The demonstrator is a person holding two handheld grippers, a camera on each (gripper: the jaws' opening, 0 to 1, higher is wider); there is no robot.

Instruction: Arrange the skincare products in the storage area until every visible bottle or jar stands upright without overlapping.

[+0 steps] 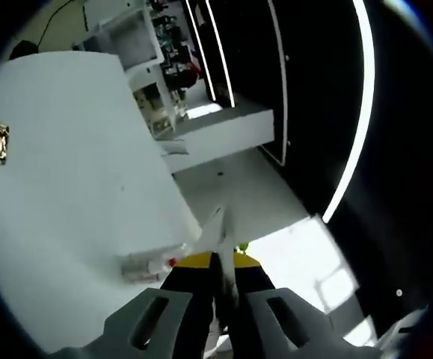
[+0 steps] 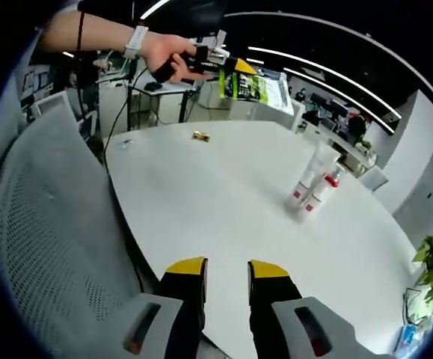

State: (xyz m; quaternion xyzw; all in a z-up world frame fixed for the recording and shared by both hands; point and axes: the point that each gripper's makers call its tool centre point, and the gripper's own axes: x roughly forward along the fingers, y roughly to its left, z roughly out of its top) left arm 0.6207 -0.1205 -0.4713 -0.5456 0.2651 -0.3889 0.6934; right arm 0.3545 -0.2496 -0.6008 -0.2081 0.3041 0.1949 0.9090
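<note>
Right gripper view, nearest first: right tongs (image 2: pixel 226 278) spread, nothing between the jaws, hanging over the near edge of the white round desk (image 2: pixel 223 217). A grey mesh chair (image 2: pixel 48 232) sits just left of them.

Farther out on the desk, ahead and to the right of the right tongs, two skincare tubes (image 2: pixel 315 187) lie flat side by side, touching or nearly so. Their long axes run away from the camera, slanting up and right; red labels at the near ends, one red cap at the far end. Neither is upright yet, so that step is not done.

Beyond them, near the far desk edge, a small gold item (image 2: pixel 201 136); too small to identify.

At the top of this view the person's hand (image 2: pixel 164 56) holds the left tongs (image 2: pixel 235 78) well above the desk, pinching a green-and-white packet (image 2: pixel 246 87).

Left gripper view: left tongs (image 1: pixel 220 263) pressed nearly together on something thin and pale with a bit of green at the tips, likely that packet. Tubes (image 1: pixel 149 265) lie just left of the tips, on the desk below.

Judgement: the right tongs are free and the tubes lie up-right of them, so right is the hand for the pick; the grasp should cross the tube's long axis.
</note>
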